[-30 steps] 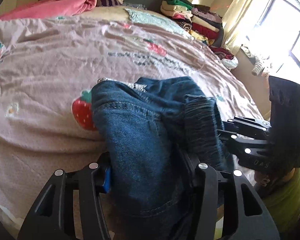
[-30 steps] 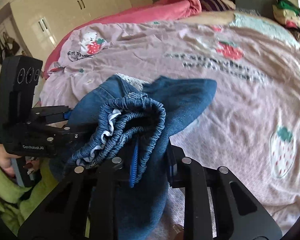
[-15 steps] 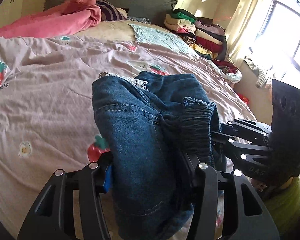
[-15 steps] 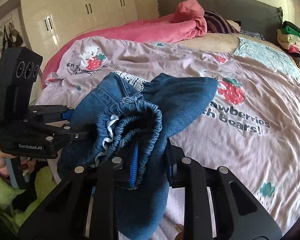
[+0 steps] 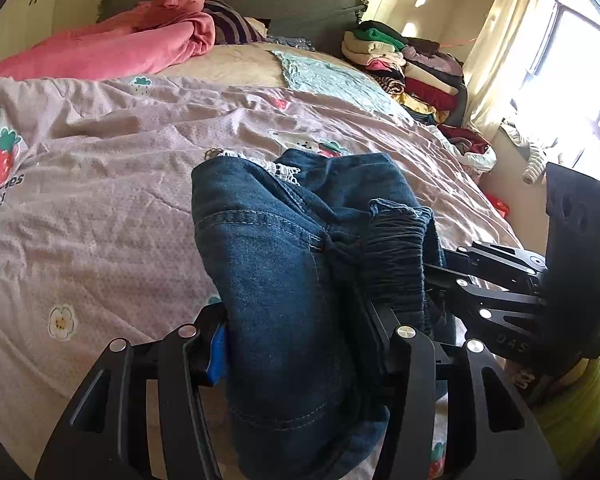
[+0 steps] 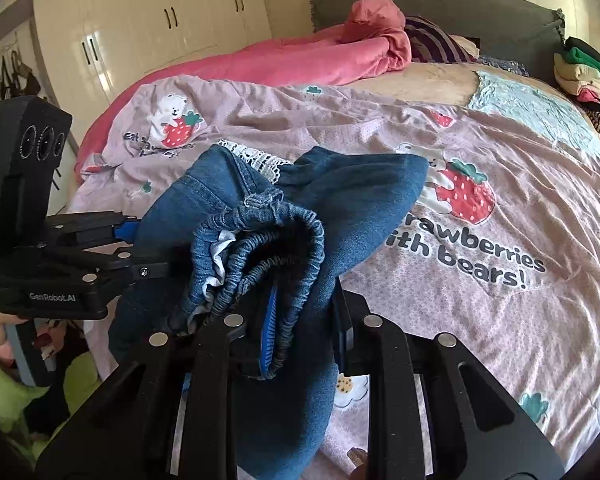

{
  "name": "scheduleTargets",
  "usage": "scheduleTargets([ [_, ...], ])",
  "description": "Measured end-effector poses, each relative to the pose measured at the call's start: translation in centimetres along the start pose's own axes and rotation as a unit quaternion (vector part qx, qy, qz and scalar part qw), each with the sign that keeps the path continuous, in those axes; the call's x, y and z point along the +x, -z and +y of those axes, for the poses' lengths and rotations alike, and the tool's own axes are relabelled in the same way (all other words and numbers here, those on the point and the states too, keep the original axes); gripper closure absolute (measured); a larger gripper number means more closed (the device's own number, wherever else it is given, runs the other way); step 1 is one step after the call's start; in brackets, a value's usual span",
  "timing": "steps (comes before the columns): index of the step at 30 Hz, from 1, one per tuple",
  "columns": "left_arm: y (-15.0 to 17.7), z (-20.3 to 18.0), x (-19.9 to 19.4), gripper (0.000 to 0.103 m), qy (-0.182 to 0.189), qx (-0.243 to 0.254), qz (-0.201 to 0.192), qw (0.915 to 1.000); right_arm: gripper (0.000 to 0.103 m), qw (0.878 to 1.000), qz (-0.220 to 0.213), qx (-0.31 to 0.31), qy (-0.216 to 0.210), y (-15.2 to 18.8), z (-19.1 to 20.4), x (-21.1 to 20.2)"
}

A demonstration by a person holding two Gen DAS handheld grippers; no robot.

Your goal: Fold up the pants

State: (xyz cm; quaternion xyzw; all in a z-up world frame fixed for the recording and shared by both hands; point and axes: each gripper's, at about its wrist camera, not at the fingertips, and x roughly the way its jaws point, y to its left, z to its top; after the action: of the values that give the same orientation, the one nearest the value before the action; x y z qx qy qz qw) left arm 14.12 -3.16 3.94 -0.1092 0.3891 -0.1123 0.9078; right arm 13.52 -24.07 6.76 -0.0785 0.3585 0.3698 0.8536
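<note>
Blue denim pants [image 5: 284, 264] with a gathered elastic waistband and white lace trim hang bunched in the air above the bed. My left gripper [image 5: 296, 344] is shut on the pants' denim side. My right gripper [image 6: 296, 320] is shut on the elastic waistband [image 6: 268, 240]. The right gripper shows in the left wrist view [image 5: 500, 288] at the right, and the left gripper shows in the right wrist view [image 6: 100, 256] at the left. The two grippers hold the pants side by side, close together.
A pink bedspread [image 6: 480, 200] with strawberry and bear prints lies below. A pink duvet [image 5: 112, 44] is heaped at the headboard. A stack of folded clothes [image 5: 404, 64] sits at the far right by the window. A white wardrobe [image 6: 140, 32] stands at the left.
Both grippers have lifted the pants higher off the bed. The views have tilted up, so more of the headboard and wardrobe shows.
</note>
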Motion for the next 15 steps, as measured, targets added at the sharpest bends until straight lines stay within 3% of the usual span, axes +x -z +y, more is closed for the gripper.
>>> scheduleTargets([
  [15, -0.3, 0.9, 2.5, 0.053, -0.011, 0.000, 0.018, 0.9998, 0.086, 1.000, 0.025, 0.018, 0.008, 0.2, -1.2, 2.3],
])
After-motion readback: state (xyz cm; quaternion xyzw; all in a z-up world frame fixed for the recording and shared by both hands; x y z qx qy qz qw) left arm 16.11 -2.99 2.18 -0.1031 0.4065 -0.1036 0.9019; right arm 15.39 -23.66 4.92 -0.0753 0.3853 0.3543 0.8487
